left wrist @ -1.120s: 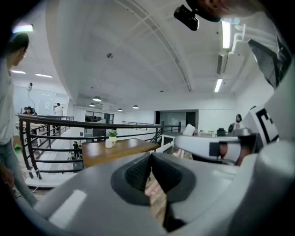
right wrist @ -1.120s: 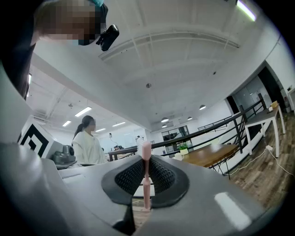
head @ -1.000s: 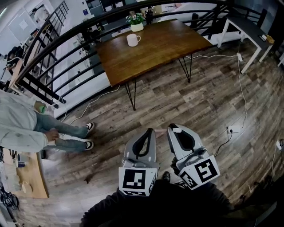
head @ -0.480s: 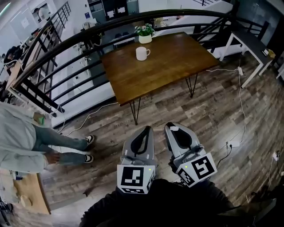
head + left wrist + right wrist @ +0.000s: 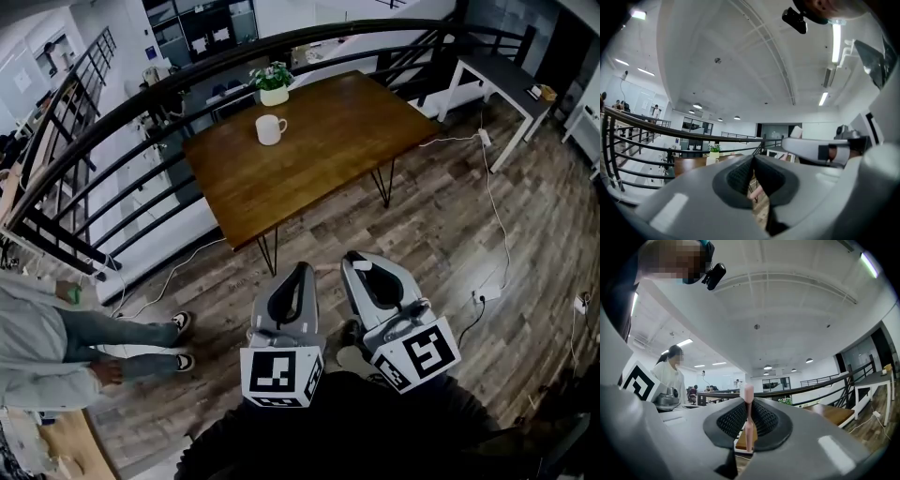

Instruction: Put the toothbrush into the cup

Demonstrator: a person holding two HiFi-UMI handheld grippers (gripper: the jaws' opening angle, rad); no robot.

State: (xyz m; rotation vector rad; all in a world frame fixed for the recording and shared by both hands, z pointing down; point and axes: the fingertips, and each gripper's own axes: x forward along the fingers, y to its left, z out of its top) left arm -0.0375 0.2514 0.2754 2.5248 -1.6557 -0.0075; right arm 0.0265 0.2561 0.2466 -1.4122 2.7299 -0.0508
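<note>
Cup (image 5: 270, 129) nearer than a second ago

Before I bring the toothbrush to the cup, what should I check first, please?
1. Toothbrush clamped between right gripper fingers: ok.
2. White cup upright on the wooden table: ok.
3. Cup empty inside: cannot tell.
4. Cup near the right gripper: not ok, floor lies between.
5. Left gripper carries nothing: ok, fingers together.
</note>
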